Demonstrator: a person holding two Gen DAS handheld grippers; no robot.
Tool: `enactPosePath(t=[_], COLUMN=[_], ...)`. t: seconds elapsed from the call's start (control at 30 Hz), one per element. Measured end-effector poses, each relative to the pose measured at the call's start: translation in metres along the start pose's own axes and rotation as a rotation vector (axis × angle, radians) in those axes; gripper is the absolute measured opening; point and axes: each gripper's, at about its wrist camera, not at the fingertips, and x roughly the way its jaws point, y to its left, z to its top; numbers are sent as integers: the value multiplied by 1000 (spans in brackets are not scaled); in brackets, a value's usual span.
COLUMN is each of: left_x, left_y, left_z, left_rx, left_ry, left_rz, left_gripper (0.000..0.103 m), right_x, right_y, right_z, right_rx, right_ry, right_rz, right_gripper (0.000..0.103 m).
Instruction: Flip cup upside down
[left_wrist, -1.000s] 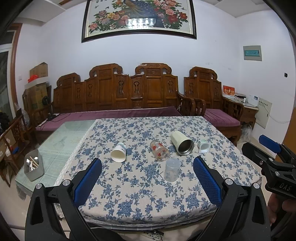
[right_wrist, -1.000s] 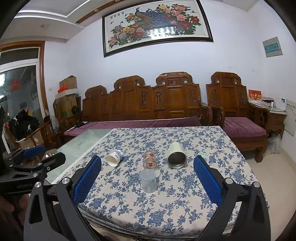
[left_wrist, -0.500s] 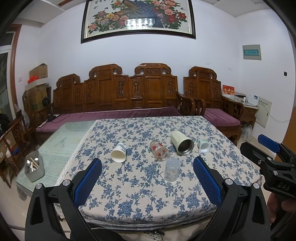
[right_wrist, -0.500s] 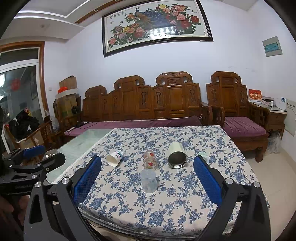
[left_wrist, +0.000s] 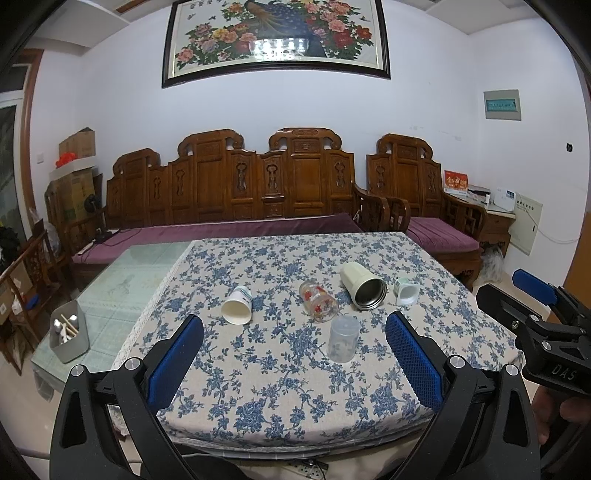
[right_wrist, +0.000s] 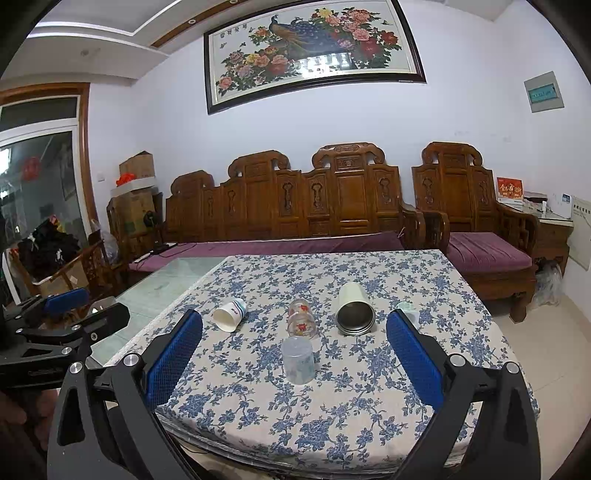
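Living-room setup: a table under a blue-floral tablecloth (left_wrist: 295, 373), with a carved wooden bench (left_wrist: 236, 184) and a big peacock painting (left_wrist: 275, 37) on the wall behind it.

We've got both grippers hanging back at the near edge of the table, and neither one touches anything. The left gripper (left_wrist: 293, 354) has its jaws spread wide with only tablecloth between the blue pads. Same deal with the right gripper (right_wrist: 294, 354) — jaws wide apart, nothing held.

Ahead of the jaws, the translucent plastic cup (left_wrist: 344, 343) is the closest thing. In the left wrist view it sits a bit toward the right finger; in the right wrist view it's nearly dead centre between the fingers. It stands with its closed end up, well clear of both sets of pads.

Just past it lies a flower-printed glass (left_wrist: 318, 301) on its side. Beyond the right finger there's a cream tumbler (left_wrist: 364, 285) with a steel inside, also on its side, mouth facing us, and a small white cup (left_wrist: 406, 291) next to it. Off toward the left finger — a paper cup (left_wrist: 237, 305), tipped over too.

Left of the table, a grey bin (left_wrist: 70, 336) holds utensils.
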Motion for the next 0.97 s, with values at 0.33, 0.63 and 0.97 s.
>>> enactPosePath(t=[0.33,0.63,0.97], left_x=[-3,-4,-5], left_y=[0,-1,-1], left_z=[2,3,6], left_rx=[-1,-1,1], left_ry=[-4,-6,-8], left_rz=[-2,-2,0], left_gripper=[95,95,95], right_x=[0,0,-1], right_y=[0,3,3], right_z=[0,-2,-2], right_rx=[0,2,3], right_ry=[-2,-2,-3], right_rz=[-1,1,0], right_gripper=[100,100,100])
